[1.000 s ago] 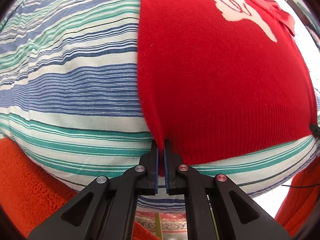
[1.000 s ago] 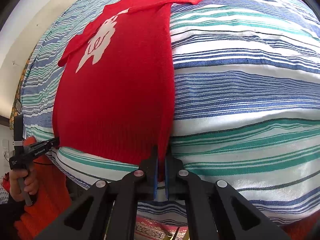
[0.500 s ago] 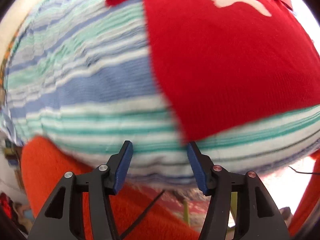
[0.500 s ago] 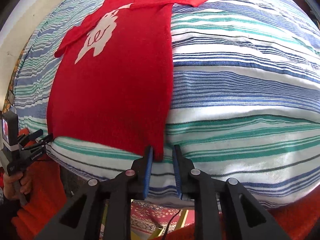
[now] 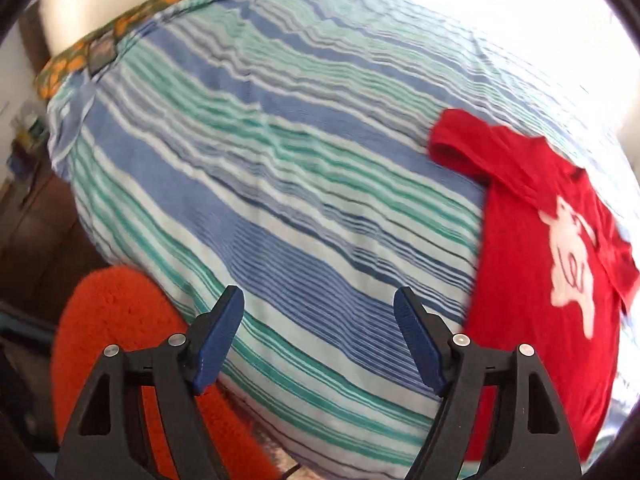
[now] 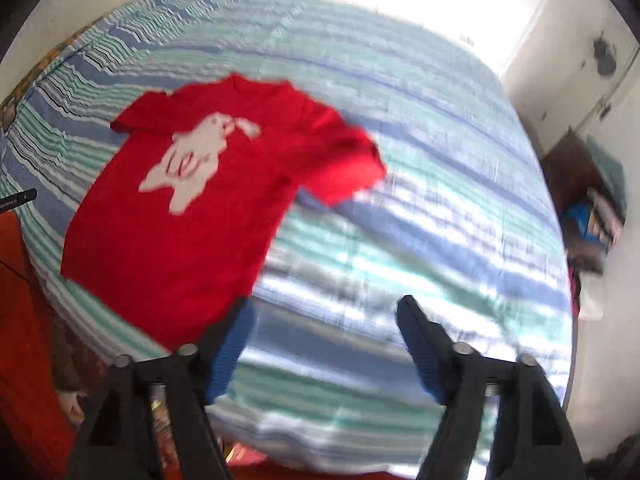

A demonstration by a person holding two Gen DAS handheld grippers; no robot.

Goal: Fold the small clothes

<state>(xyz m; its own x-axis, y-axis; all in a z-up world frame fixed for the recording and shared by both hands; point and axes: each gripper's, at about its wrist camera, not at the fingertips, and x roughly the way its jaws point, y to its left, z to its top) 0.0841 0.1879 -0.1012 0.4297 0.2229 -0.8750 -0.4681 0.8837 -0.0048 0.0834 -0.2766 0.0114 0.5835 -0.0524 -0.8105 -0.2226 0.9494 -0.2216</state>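
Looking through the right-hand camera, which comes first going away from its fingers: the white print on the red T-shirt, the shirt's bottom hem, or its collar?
From the right gripper:
1. Bottom hem, just left of the fingers.
2. White print, mid-shirt, farther up the bed.
3. Collar, at the shirt's far end.

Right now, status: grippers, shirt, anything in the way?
Both grippers, left and right, just opened, empty. Red shirt flat on the striped bed, unfolded. Nothing in the way.

striped sheet (image 6: 400,208) lies bare right of the red shirt (image 6: 168,232); orange blanket (image 5: 116,320) crowds the near edge
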